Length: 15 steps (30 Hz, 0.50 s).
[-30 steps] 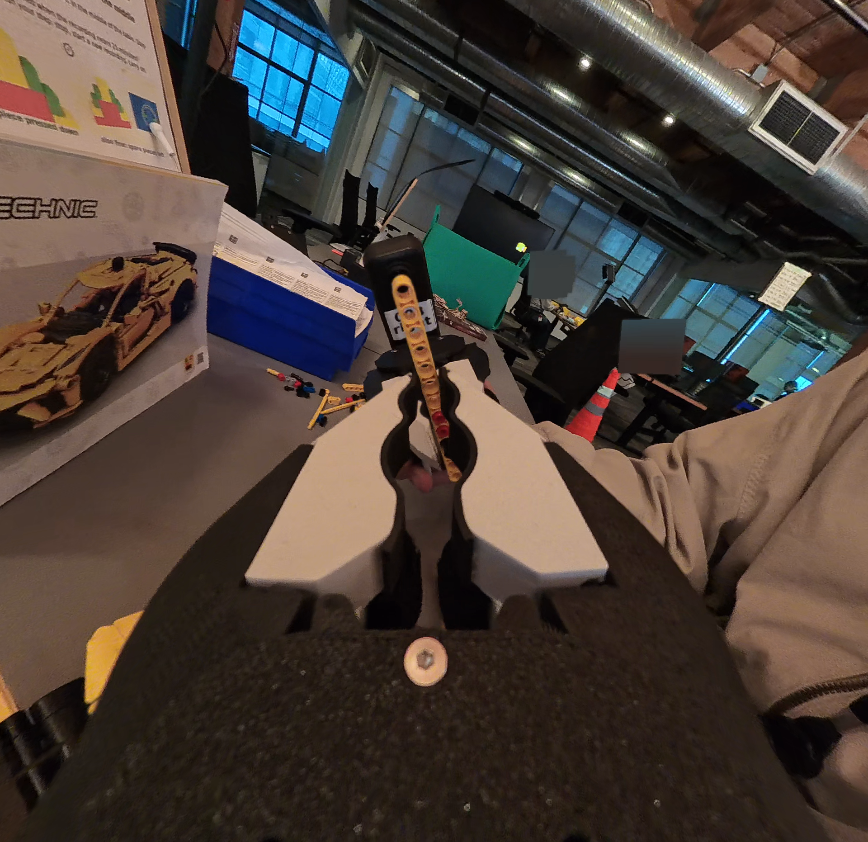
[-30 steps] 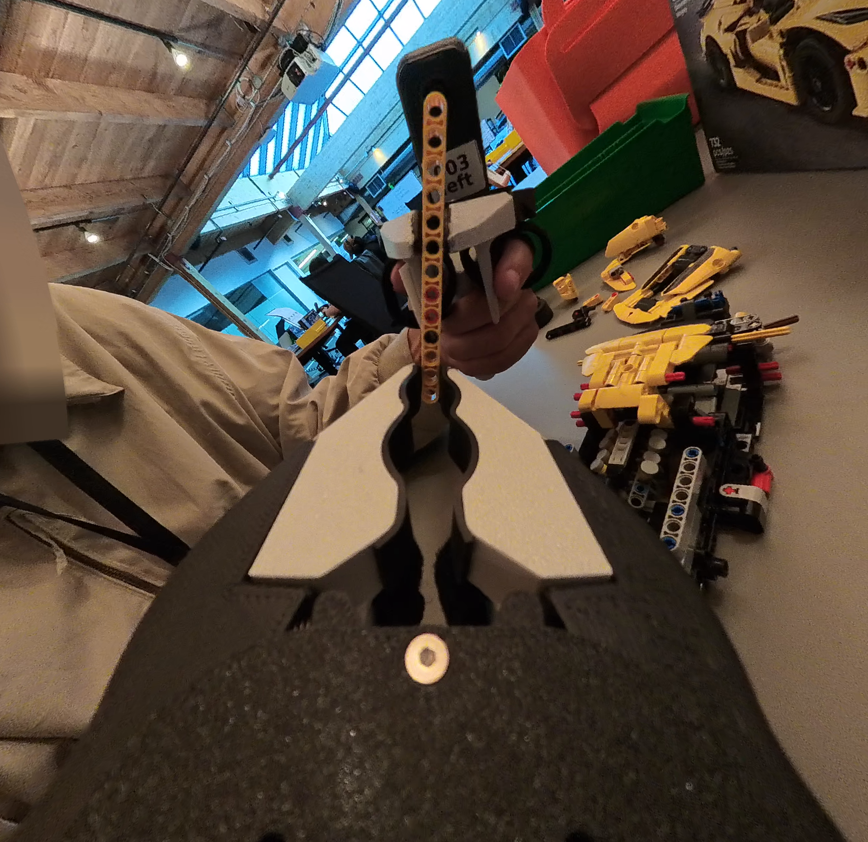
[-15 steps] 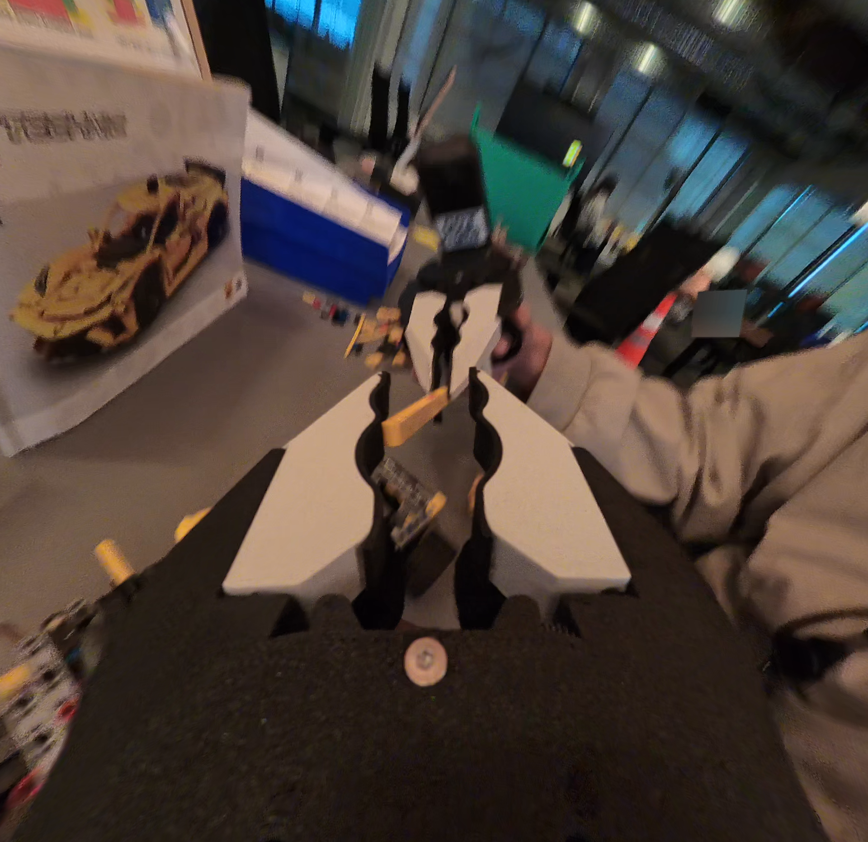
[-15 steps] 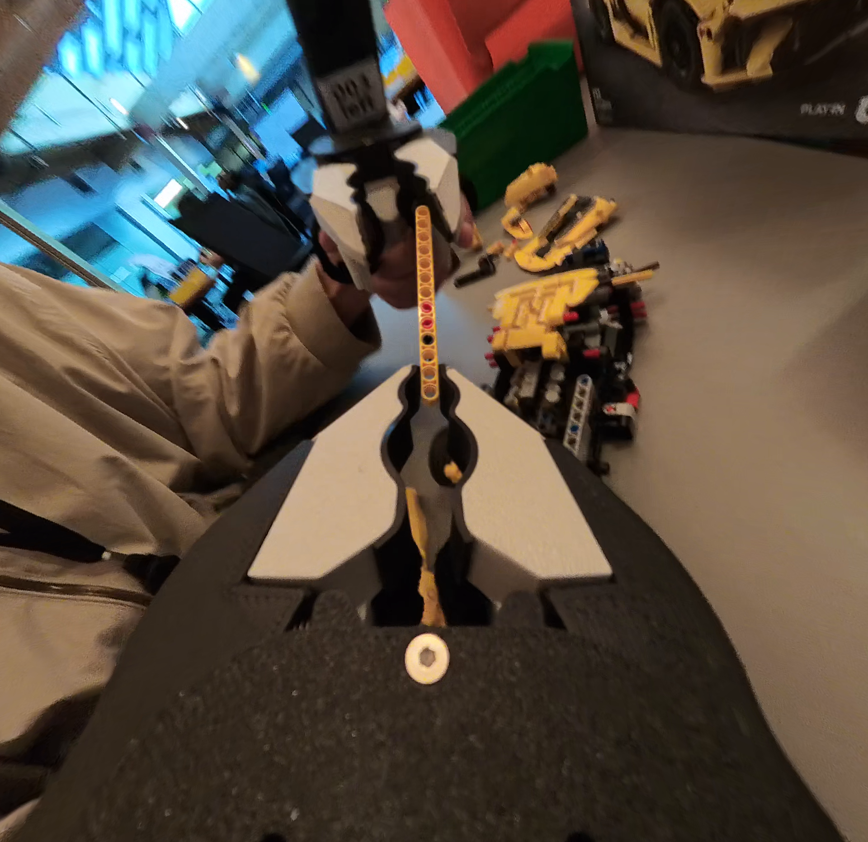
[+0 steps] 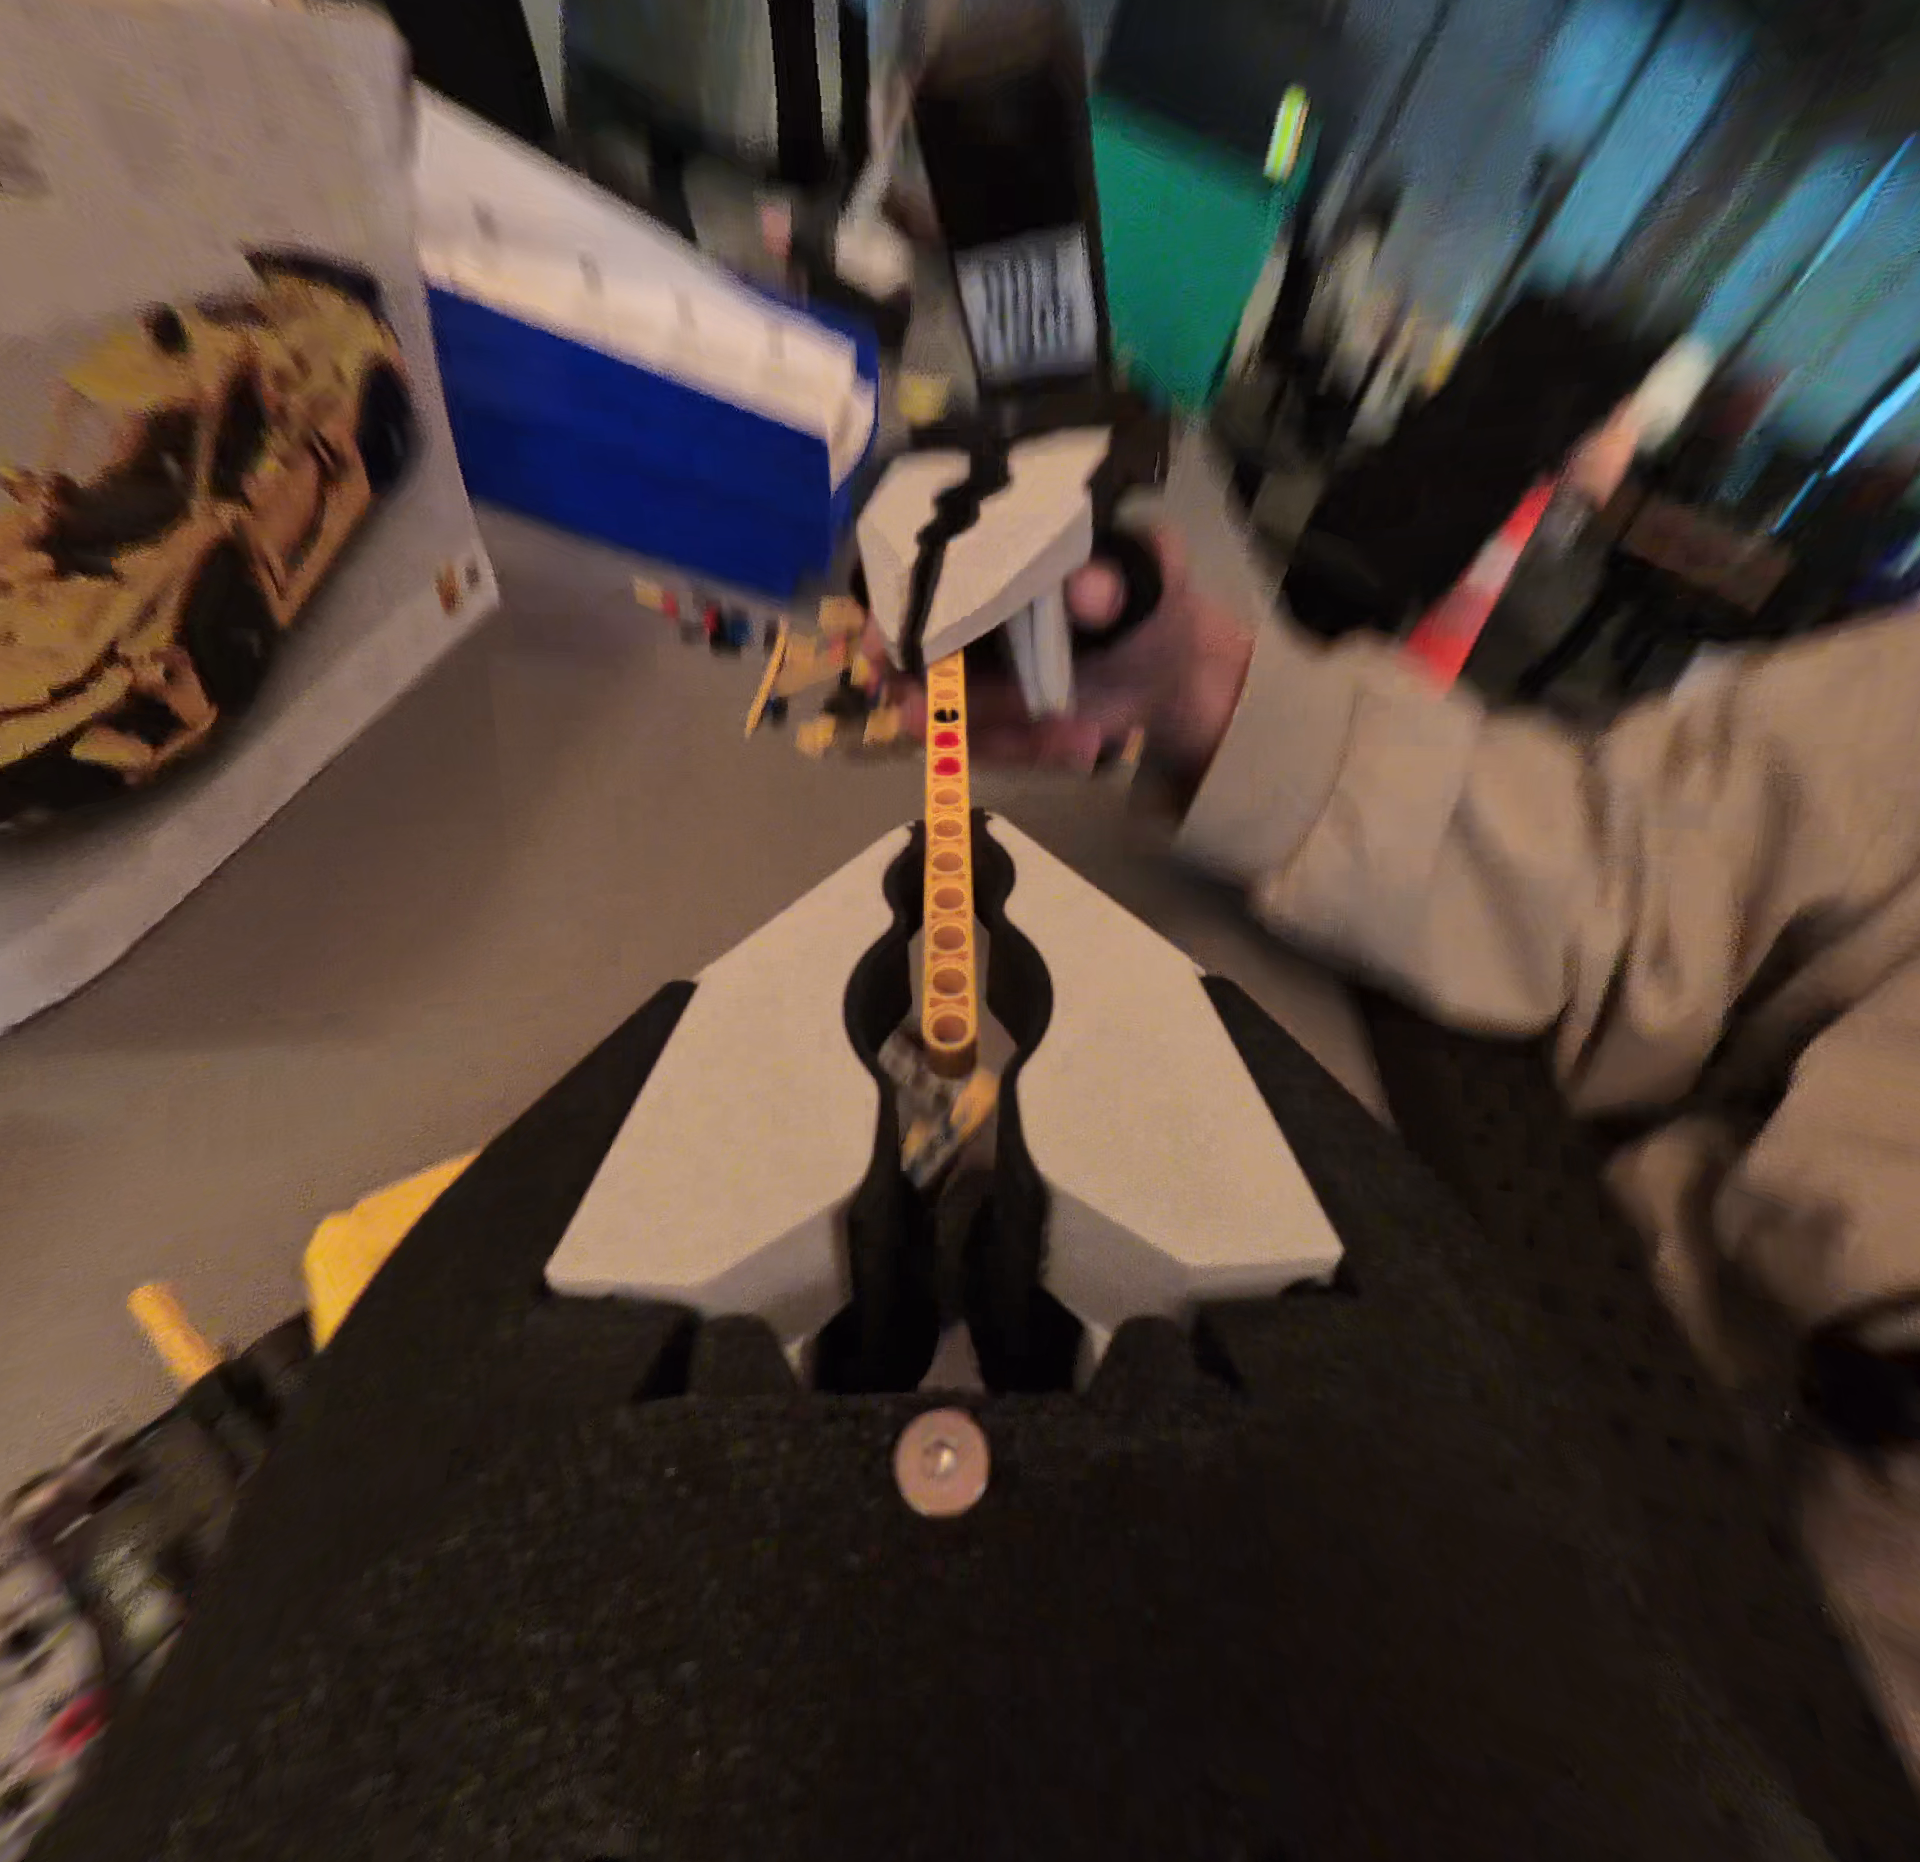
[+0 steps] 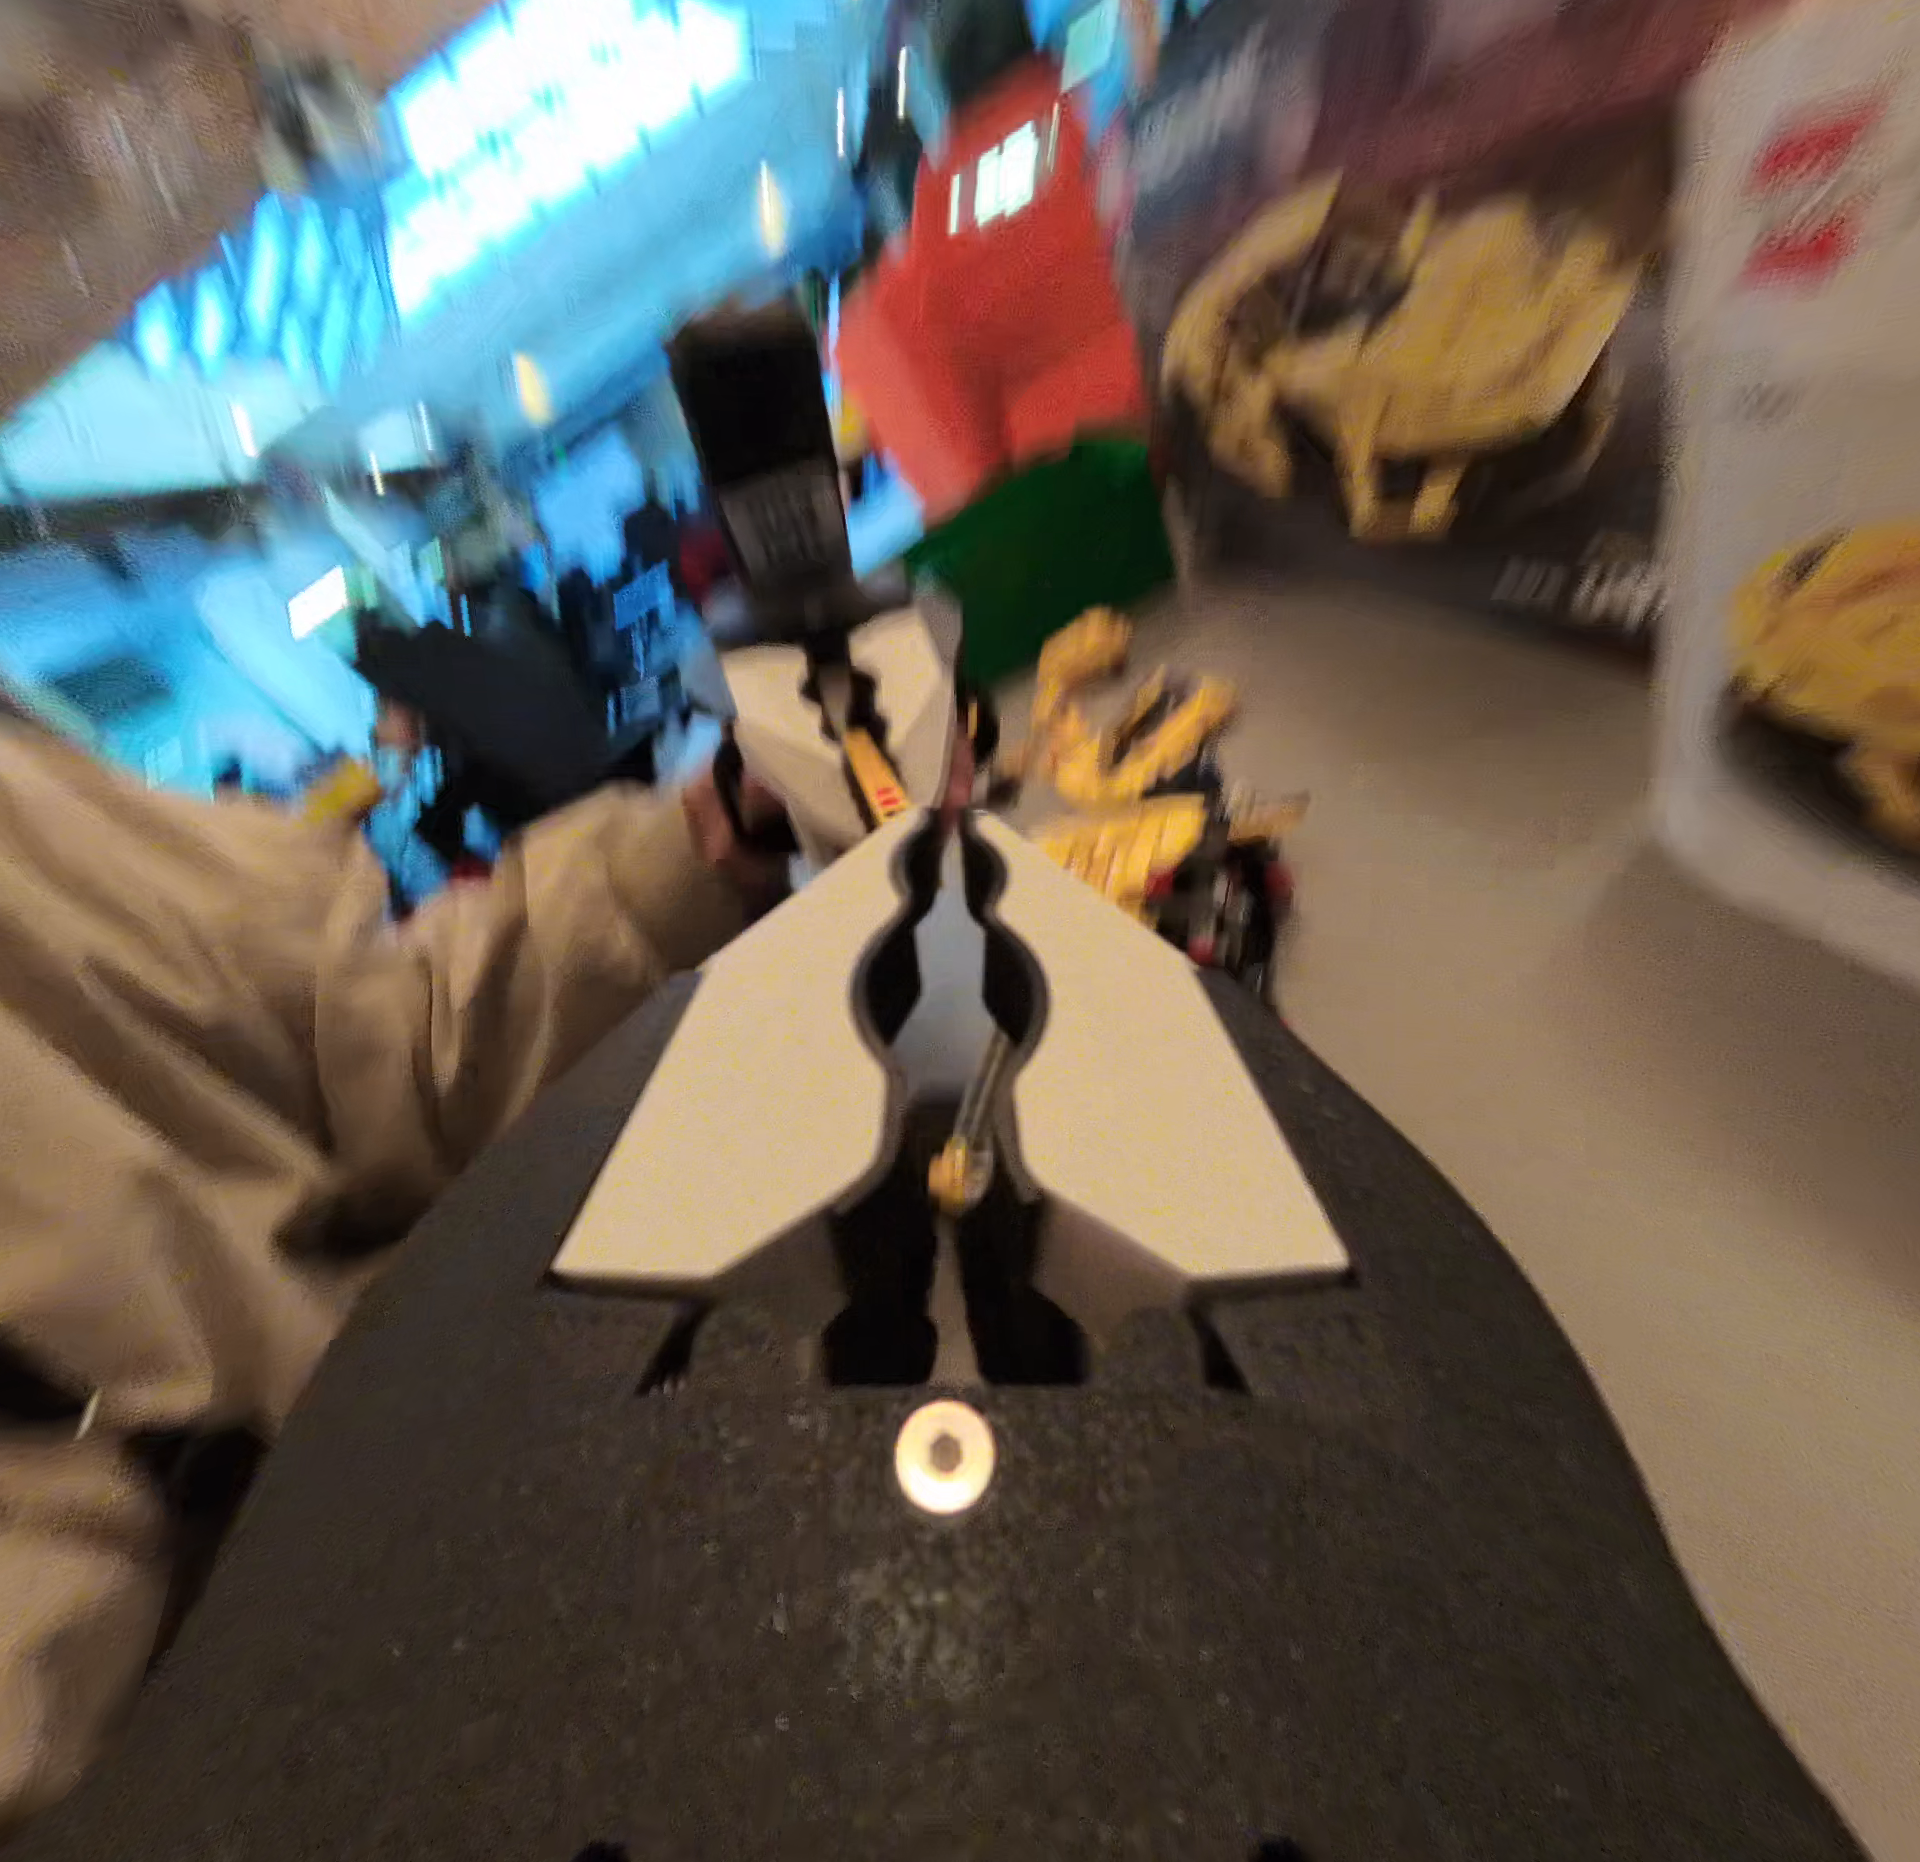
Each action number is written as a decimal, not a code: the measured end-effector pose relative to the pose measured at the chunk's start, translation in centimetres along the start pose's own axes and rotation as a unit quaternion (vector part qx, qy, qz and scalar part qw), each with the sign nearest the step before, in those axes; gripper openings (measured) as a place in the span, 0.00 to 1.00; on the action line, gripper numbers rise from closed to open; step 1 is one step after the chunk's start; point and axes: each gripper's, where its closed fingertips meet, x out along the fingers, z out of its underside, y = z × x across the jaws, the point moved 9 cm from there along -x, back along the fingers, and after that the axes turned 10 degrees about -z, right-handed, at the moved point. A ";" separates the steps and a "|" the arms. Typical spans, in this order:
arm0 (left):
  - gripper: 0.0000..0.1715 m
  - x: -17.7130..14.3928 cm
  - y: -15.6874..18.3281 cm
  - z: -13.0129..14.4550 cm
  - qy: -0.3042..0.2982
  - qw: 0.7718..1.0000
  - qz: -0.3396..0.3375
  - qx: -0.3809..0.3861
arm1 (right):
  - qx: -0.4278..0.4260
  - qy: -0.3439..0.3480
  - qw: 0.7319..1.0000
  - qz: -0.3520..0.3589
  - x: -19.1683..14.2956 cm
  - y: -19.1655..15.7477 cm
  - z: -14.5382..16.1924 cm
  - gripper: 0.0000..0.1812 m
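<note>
Both views are motion-blurred. A long yellow beam with holes (image 5: 945,877) runs between my two grippers. My left gripper (image 5: 948,827) is shut on its near part, and the beam lies along the slot between the fingers. My right gripper (image 5: 935,659) faces it from beyond, shut on the beam's far end. In the right wrist view my right gripper (image 6: 945,825) has its tips pinched together, and the beam (image 6: 878,786) slants from there into the left gripper (image 6: 842,711). A hand in a beige sleeve (image 5: 1558,877) holds the right gripper.
A box showing a yellow car (image 5: 208,524) and a blue bin (image 5: 644,462) stand left, with loose pieces (image 5: 790,669) on the grey table. A partly built yellow and black model (image 6: 1143,836), a green bin (image 6: 1049,545), a red bin (image 6: 987,326) and boxes (image 6: 1403,389) lie beyond the right gripper. The gap from one gripper's tips to the other's is roughly 5 cm.
The left gripper, open and apart half a second ago, has closed on the beam that the right gripper carries. Both grippers have dropped lower and swung, which blurs the views.
</note>
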 end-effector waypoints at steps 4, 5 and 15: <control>0.03 0.5 -1.1 -1.6 0.161 0.975 0.036 -0.150 | -0.013 0.165 0.986 -0.028 -0.2 -0.3 -1.5 0.15; 0.03 0.5 -1.0 -1.7 0.184 0.968 0.050 -0.165 | 0.008 0.159 0.987 -0.039 0.2 -0.1 -1.3 0.15; 0.03 0.3 0.2 -1.4 0.095 0.991 0.048 -0.076 | 0.012 0.026 0.998 -0.057 1.0 -0.9 -0.6 0.08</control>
